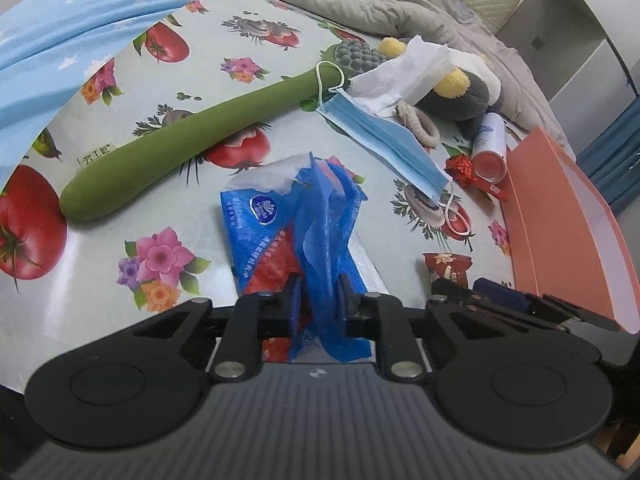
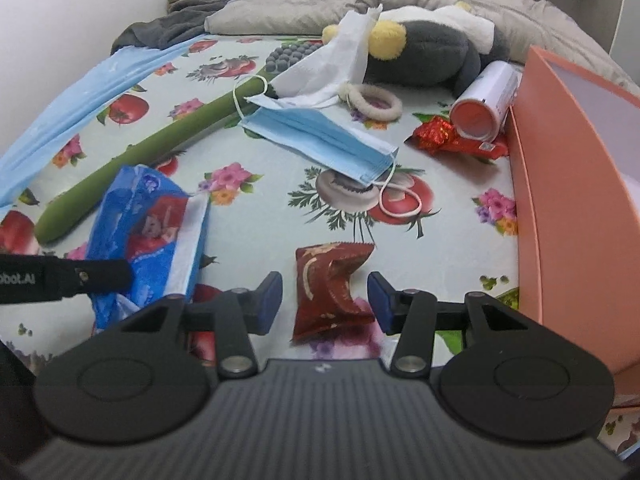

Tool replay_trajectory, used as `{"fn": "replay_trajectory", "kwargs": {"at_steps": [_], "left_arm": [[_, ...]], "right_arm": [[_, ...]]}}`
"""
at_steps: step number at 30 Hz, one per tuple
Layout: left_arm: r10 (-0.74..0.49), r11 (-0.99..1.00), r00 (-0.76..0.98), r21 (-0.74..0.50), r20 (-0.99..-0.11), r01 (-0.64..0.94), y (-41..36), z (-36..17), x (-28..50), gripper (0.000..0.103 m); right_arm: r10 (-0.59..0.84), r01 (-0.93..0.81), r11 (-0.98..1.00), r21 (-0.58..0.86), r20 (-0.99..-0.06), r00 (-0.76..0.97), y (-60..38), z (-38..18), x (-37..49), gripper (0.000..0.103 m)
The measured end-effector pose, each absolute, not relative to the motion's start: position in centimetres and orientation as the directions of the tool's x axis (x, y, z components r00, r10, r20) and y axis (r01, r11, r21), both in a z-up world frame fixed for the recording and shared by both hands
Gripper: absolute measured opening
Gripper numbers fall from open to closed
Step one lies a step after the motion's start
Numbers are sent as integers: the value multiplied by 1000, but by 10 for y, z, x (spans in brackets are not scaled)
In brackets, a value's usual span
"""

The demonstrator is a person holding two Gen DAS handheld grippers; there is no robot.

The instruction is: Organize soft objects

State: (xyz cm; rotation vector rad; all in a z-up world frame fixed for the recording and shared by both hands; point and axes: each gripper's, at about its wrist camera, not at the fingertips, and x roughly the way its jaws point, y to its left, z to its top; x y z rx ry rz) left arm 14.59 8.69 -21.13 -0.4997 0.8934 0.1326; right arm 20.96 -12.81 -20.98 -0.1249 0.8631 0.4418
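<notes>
Left gripper (image 1: 319, 304): jaws nearly together, pads pinching the loose blue plastic of a torn blue-and-red tissue pack (image 1: 280, 232) that lies on the fruit-and-flower printed cloth (image 1: 192, 80); right gripper (image 2: 325, 300): jaws partly apart, straddling a crumpled dark-red snack wrapper (image 2: 330, 288) without touching it; salmon-pink open box (image 2: 576, 208) stands at the right edge; beyond, a pale-blue pleated face mask (image 2: 320, 140) and a long green rubber-headed massage stick (image 2: 160, 148); farther, a white crumpled tissue (image 2: 336, 64) over a grey-and-yellow plush toy (image 2: 432, 56).
</notes>
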Motion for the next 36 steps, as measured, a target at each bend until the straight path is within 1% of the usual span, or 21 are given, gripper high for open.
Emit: {"fn": "replay_trajectory", "kwargs": {"at_steps": [1, 2, 6, 7, 13, 23, 30, 36], "left_arm": [[-92, 879, 628, -359, -773, -313, 86, -211, 146, 18], [-92, 881, 628, -358, -773, -311, 86, -211, 146, 17], [-96, 885, 628, -355, -773, -302, 85, -210, 146, 14], [-96, 886, 628, -354, -772, -299, 84, -209, 146, 14], [-100, 892, 637, -353, -764, -283, 81, -204, 144, 12], [-110, 903, 662, -353, -741, -244, 74, -186, 139, 11], [-125, 904, 690, -369, -713, -217, 68, -161, 133, 10], [-133, 913, 726, -368, -675, -175, 59, -125, 129, 11]], "right_arm": [[324, -422, 904, 71, -759, 565, -129, -210, 209, 37], [322, -420, 904, 72, -762, 562, -129, -211, 209, 32], [334, -411, 906, 99, -761, 555, -135, -213, 209, 29], [334, -407, 908, 100, -760, 558, -137, -213, 208, 24], [324, -387, 917, 100, -754, 572, -145, -205, 204, 24], [359, -395, 910, 125, -716, 599, -156, -177, 188, 24], [376, -391, 910, 136, -667, 643, -166, -146, 179, 24], [394, -392, 908, 149, -620, 678, -176, -112, 172, 24]]}}
